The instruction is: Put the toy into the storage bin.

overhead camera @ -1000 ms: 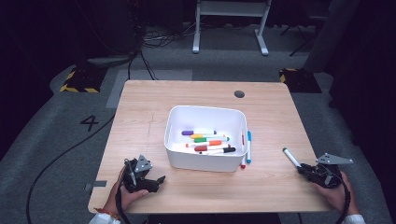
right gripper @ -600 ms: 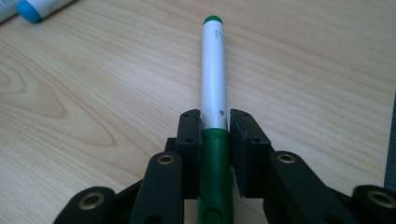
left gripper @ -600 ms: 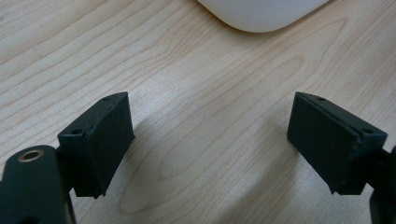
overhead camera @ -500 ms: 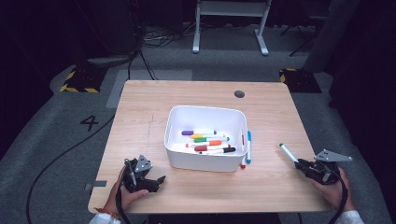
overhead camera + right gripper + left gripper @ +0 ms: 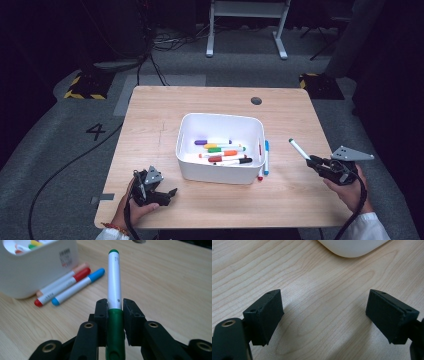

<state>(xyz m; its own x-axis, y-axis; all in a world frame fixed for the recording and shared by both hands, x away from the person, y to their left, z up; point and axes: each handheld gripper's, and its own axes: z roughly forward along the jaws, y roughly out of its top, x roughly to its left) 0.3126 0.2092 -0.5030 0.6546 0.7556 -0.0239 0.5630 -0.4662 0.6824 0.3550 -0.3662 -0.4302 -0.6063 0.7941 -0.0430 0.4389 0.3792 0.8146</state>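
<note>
- My left gripper [image 5: 169, 192] rests near me on the table [image 5: 150, 115], at the left, jaws wide apart, with nothing between them.
- My right gripper [image 5: 313, 160] at the right is clamped on the green marker [image 5: 114, 285], which is up off the table and points at the white bin [image 5: 220, 175].
- I think I am carrying it to the bin. Next I must get it over the rim, then let go.
- Three more markers [image 5: 67, 285] lie just right of the bin.
</note>
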